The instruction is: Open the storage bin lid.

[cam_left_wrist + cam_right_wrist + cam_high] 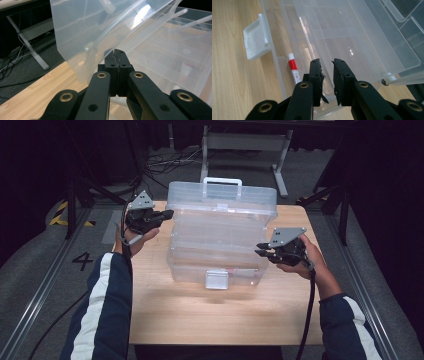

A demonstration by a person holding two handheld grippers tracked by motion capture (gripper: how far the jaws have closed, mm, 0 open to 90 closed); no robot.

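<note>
high view shows a clear plastic tiered storage box (220, 235) standing open in the middle of the wooden surface (220, 315), its trays stepped out toward the person and its white carry handle (222, 181) up at the far side. the white latch (216, 279) hangs at the near front edge. the left claw (165, 214) is held at the box's far left corner, tips right against the raised upper section; in the left gripper view its jaws sit pressed flat together with no gap, and the clear plastic wall (82, 37) rises just ahead of the tips, touching or nearly so; i cannot tell whether any edge is pinched between them. the right claw (261, 249) is at the box's right side, level with the lower trays, its tips pointing in at the wall. in the right gripper view its jaws stand a little apart with nothing clamped between the pads, hovering over the rim of the bottom tray (287, 75). a red and white tube (294, 68) lies in that bottom tray beside the front wall, near the latch (255, 40). dark sleeves with white stripes come in from the near edge of the high view.
</note>
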